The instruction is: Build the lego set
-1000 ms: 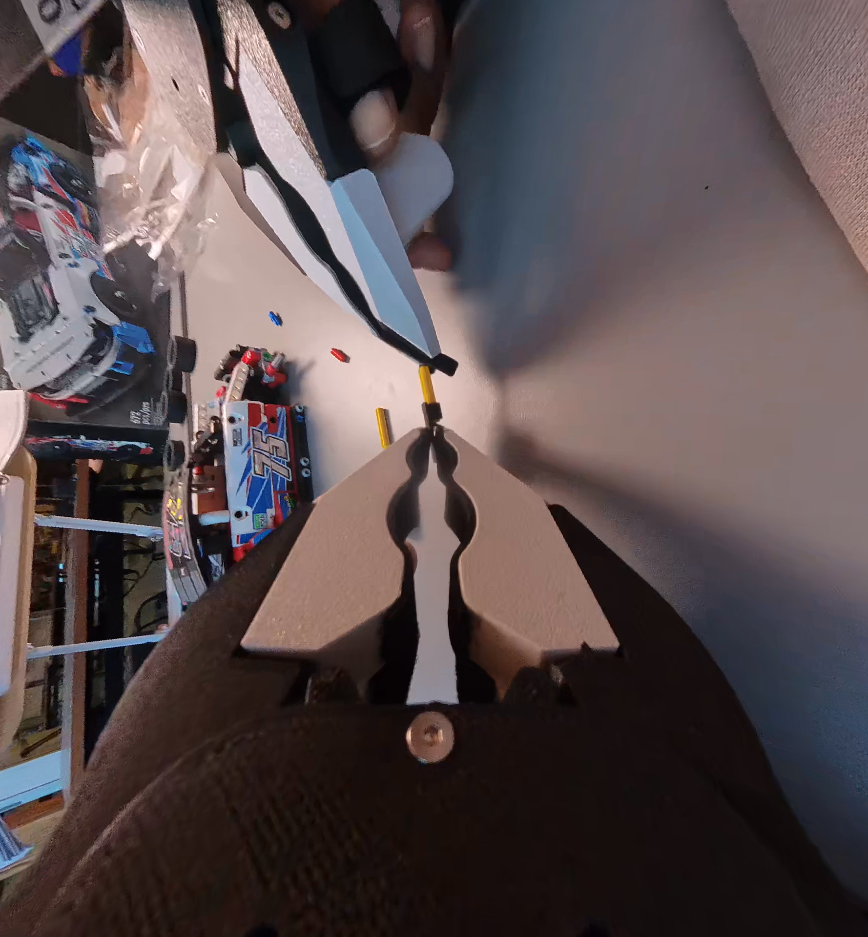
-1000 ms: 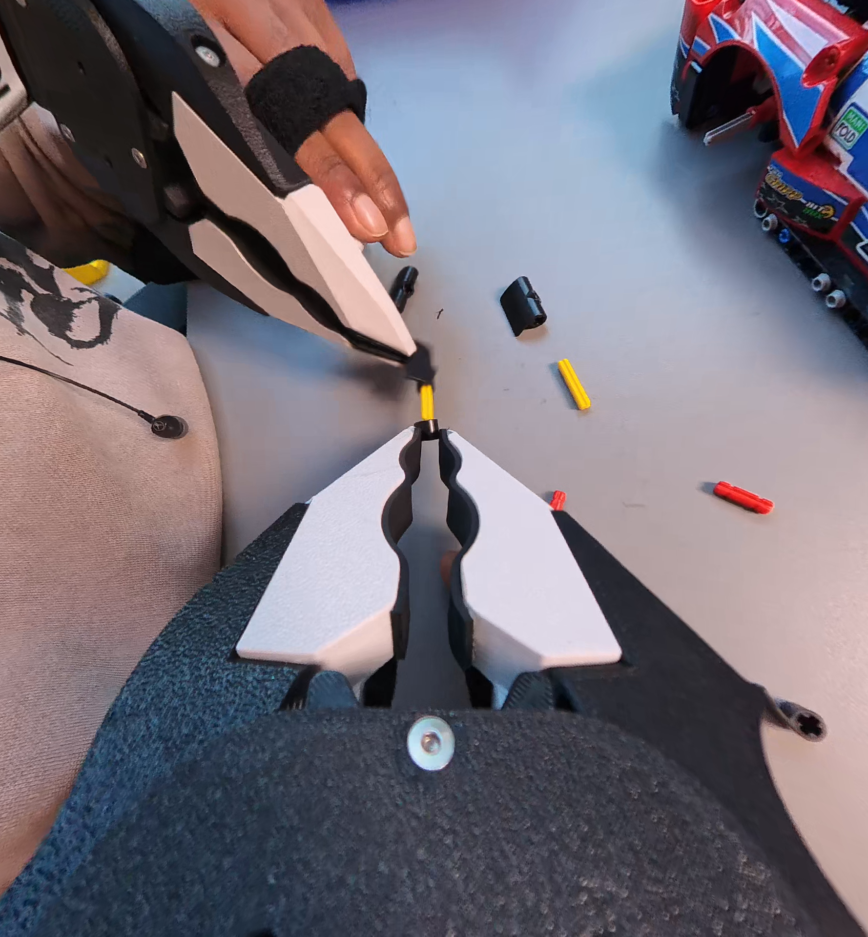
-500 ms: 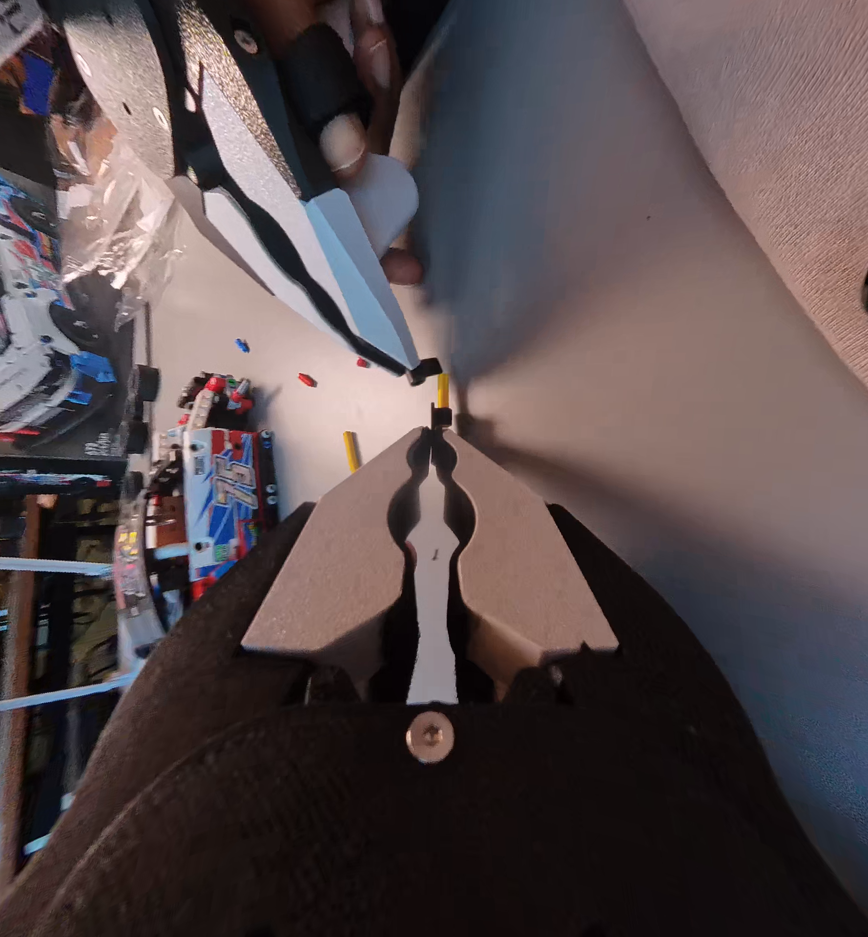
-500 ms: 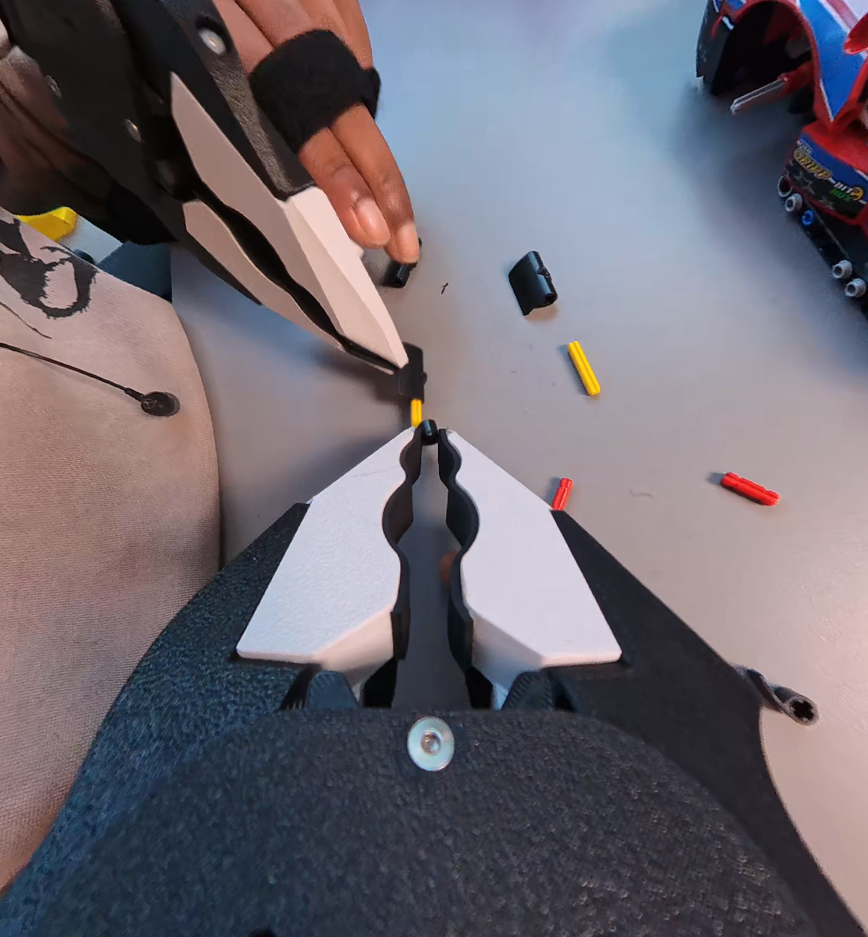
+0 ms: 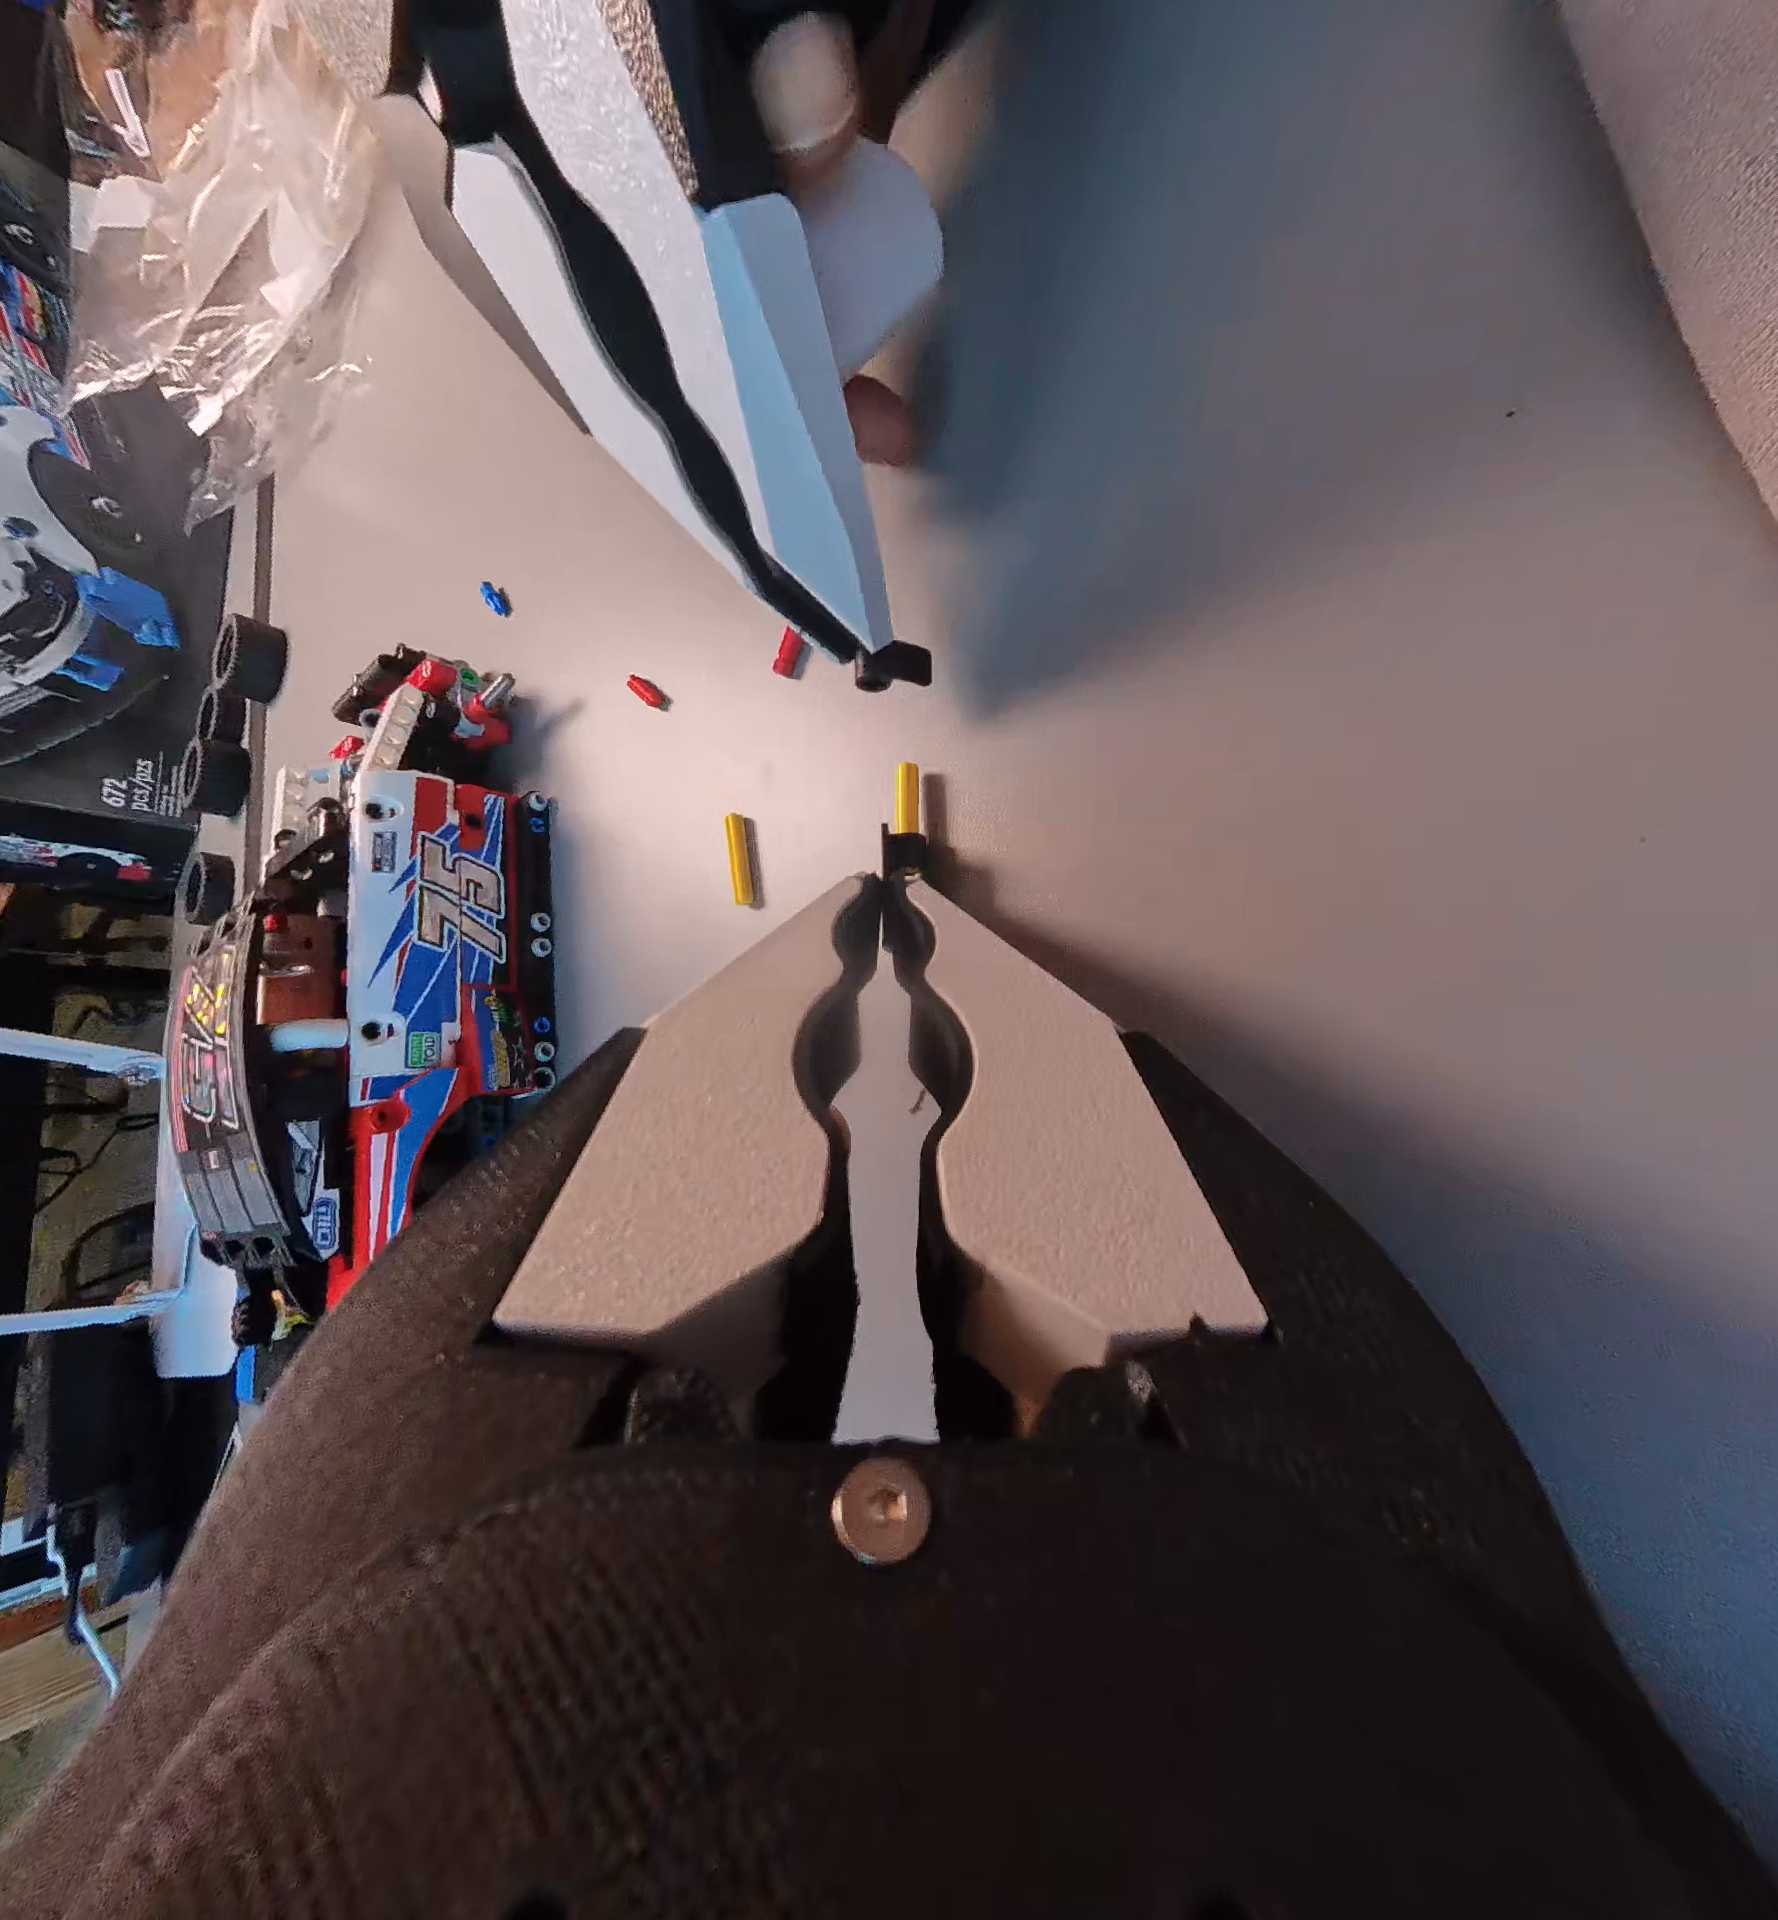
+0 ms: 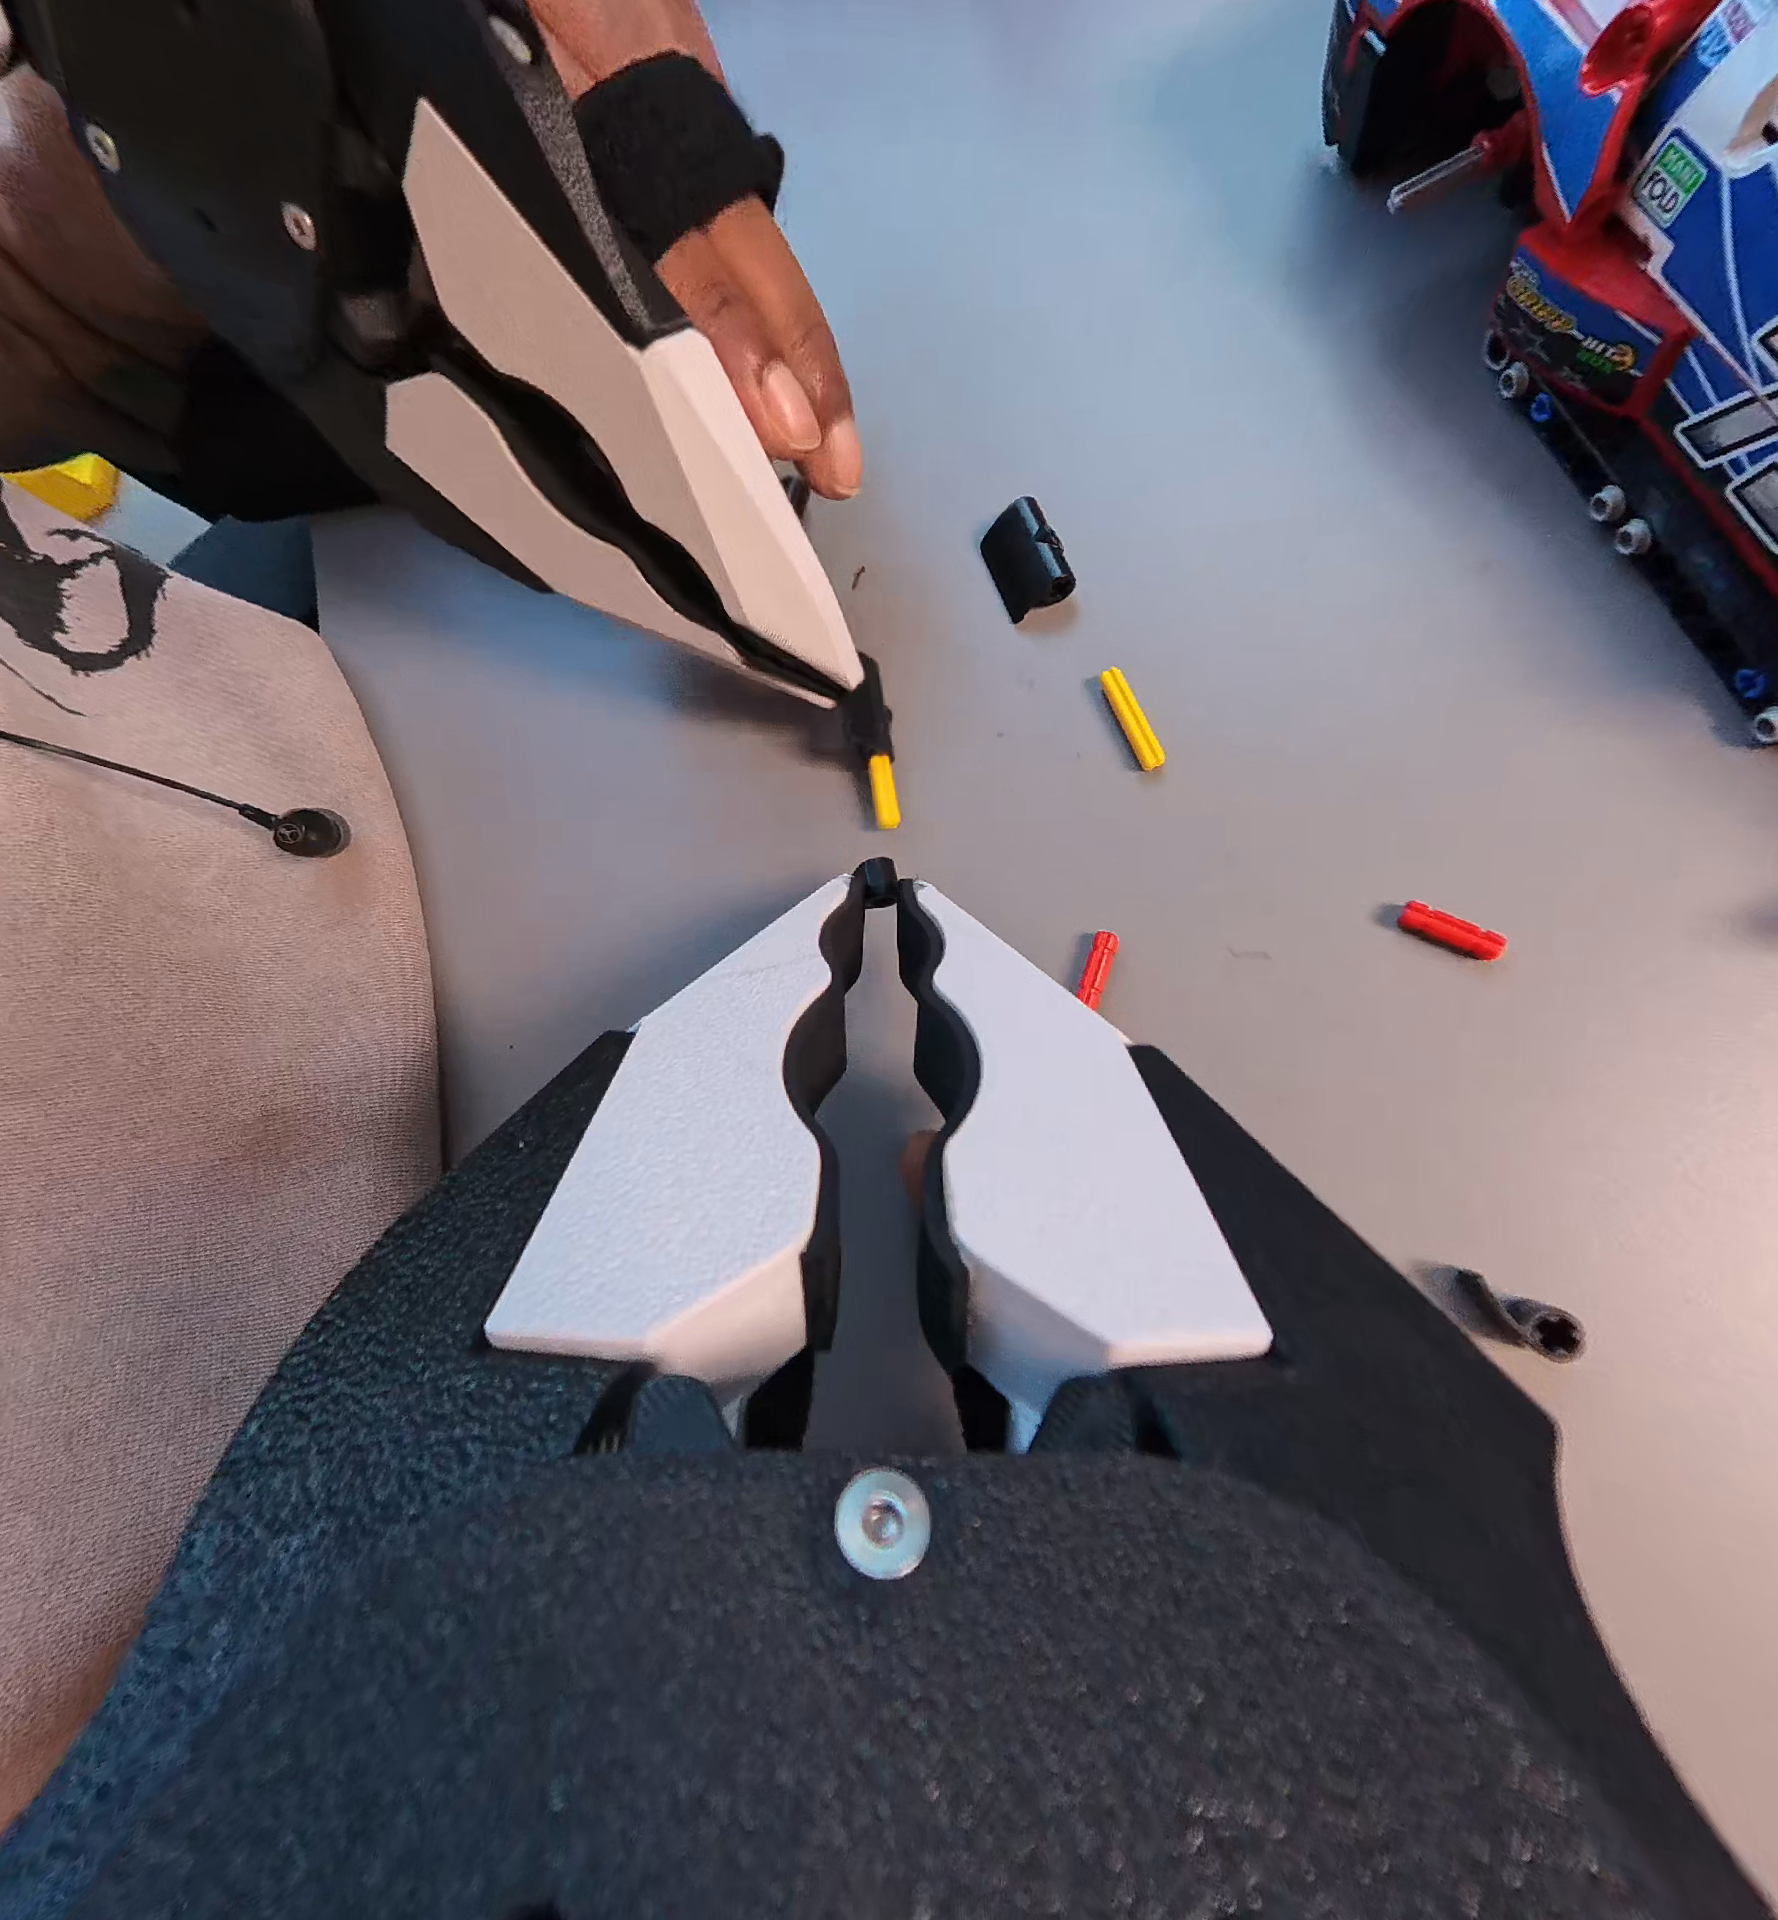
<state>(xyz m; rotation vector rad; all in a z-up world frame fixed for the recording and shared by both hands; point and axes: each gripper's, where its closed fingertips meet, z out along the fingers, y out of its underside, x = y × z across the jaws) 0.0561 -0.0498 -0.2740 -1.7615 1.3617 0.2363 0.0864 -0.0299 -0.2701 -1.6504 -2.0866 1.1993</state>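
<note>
The grey table (image 6: 1228,312) is smooth and matte, and most of it lies bare. On it sits the largest build, a half-finished model race car (image 5: 428,987) of glossy plastic, its bodywork white, blue and red, with studded black beams along the side. Past the car in the left wrist view lie the printed set box (image 5: 23,499), a crumpled clear plastic bag (image 5: 220,239) and a row of knobbly black tyres (image 5: 230,717).

Each tool has a coarse, grainy black housing and two flat, pale wedge-shaped fingers with wavy black inner pads. The left gripper (image 5: 890,883) is pinched nearly closed at the tips, where it holds a small black connector (image 5: 904,852); a ridged yellow axle (image 5: 907,798) sticks out of that connector, pointing away from the fingers. The right gripper (image 6: 877,888) is likewise closed down at the tips on a tiny black pin (image 6: 877,875), rounded at its end. The axle's free end and the pin are near each other but apart.

A person's hand (image 6: 760,343), with a black fabric strap round one finger, rests on the left tool.

Loose on the table: a curved black clip piece (image 6: 1025,561), a second yellow axle (image 6: 1132,719), two red pins (image 6: 1451,930) and a small blue pin (image 5: 493,598).
</note>
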